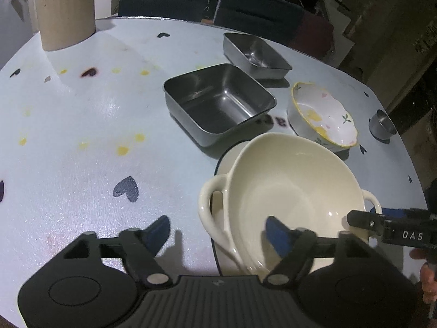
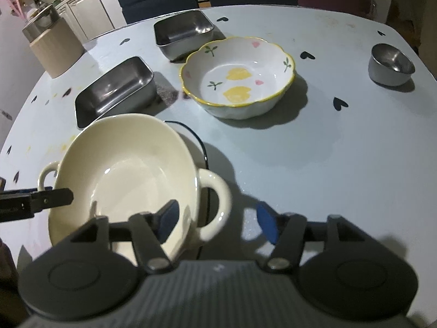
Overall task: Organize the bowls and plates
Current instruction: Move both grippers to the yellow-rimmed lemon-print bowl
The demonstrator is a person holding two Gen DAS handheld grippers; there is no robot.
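The cream bowl [image 2: 123,175] is seen stacked on a plate [image 1: 228,161] at lower frame; both grippers' jaws are spread open around its rim. The flowered bowl [image 2: 237,76] and steel trays [image 1: 218,104] are left unsorted.

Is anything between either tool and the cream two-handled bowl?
Nothing visible. Both open tools already straddle the cream bowl: the right tool spans its handle side and the left tool the opposite handle. It sits tilted on a dark-rimmed plate.

Right gripper [image 2: 217,222] open astride cream bowl [image 2: 123,169] handle; bowl tilted, maybe lifted.
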